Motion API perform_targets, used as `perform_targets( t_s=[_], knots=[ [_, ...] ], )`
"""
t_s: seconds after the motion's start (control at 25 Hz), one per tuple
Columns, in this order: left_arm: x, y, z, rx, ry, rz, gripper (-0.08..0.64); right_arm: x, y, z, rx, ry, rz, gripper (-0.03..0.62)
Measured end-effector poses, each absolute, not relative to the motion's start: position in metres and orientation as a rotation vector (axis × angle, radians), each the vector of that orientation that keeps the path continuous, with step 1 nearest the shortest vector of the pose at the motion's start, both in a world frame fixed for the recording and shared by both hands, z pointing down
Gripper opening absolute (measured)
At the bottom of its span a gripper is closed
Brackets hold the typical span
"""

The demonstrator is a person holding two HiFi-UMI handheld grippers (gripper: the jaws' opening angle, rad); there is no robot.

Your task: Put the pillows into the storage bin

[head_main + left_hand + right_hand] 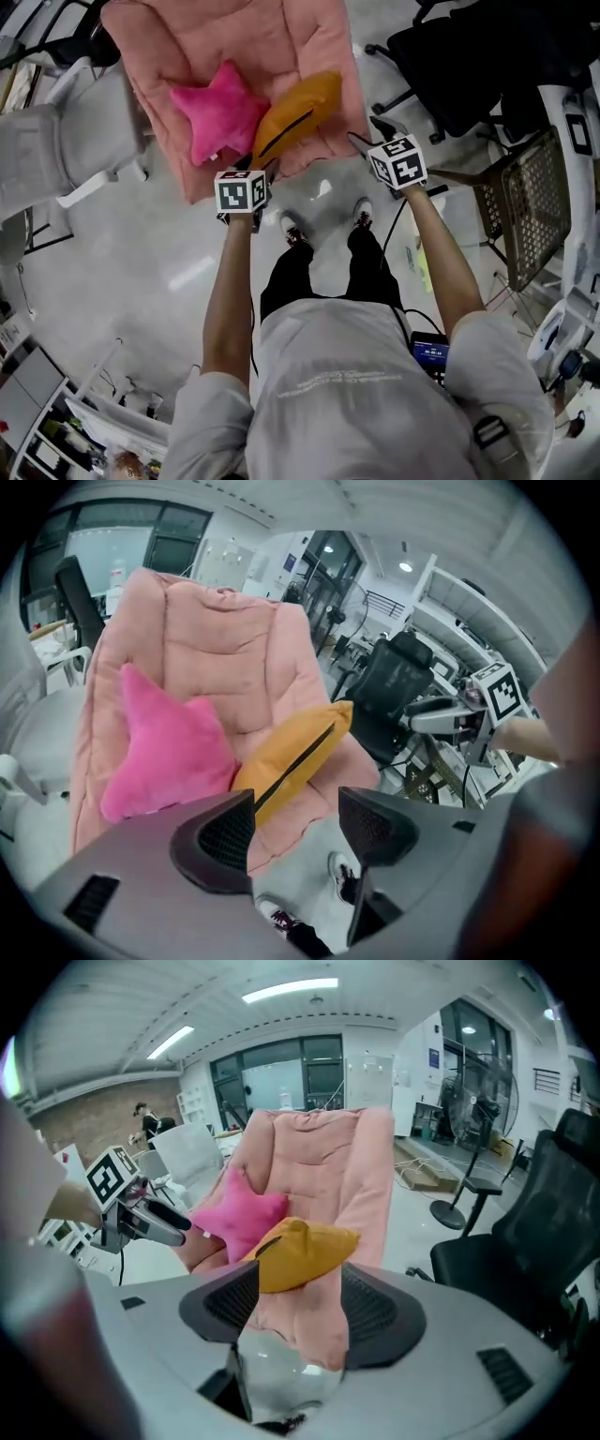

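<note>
**A:** Where are the pillows?

**B:** Both are on the pink padded chair [234,47]. The pink star pillow [220,117] lies on the seat, toward the chair's left side in the head view. The orange pillow [298,114] lies just beside it and touches one of the star's points. Its lower end is near the chair's front edge.

**A:** Is the left claw on either one?

**B:** No. The left claw [295,822] is released, with its two jaws apart and nothing pressed between them. Through the gap you see the chair's front edge and the grey floor [141,253], and the orange pillow sits beyond, just above the gap. The claw hangs just in front of the chair's front edge, short of both pillows.

**A:** And the right one?

**B:** The right claw [300,1307] is released too, jaws wide apart and empty. The orange pillow and the front of the chair show beyond the jaws, but nothing is gripped. In the head view this claw is off the chair's front right corner, apart from the padding.

**A:** What else is around the chair?

**B:** A black office chair [469,66] stands to its right, apart from it. The person stands on the floor in front of the pink chair, with their shoes [292,228] pointing toward it.
</note>
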State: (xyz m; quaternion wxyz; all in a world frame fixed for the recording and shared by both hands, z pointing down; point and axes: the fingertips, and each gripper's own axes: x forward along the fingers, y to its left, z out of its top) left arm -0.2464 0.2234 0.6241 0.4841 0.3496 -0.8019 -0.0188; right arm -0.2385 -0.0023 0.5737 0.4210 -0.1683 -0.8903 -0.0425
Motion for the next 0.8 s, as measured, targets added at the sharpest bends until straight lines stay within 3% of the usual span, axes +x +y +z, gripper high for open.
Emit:
perform_targets(
  t_s=[0.52,0.8],
  knots=[
    [-0.248,0.261,0.725,0.661,-1.793,-0.282,0.299,-0.327,0.04,0.634,-0.691,-2.072,-0.44,0.344],
    [-0.269,0.235,0.781,0.598,-1.764,-0.323,0.31,-0.363,0.044,0.668,-0.952,-1.914,-0.238,0.324]
  ],
)
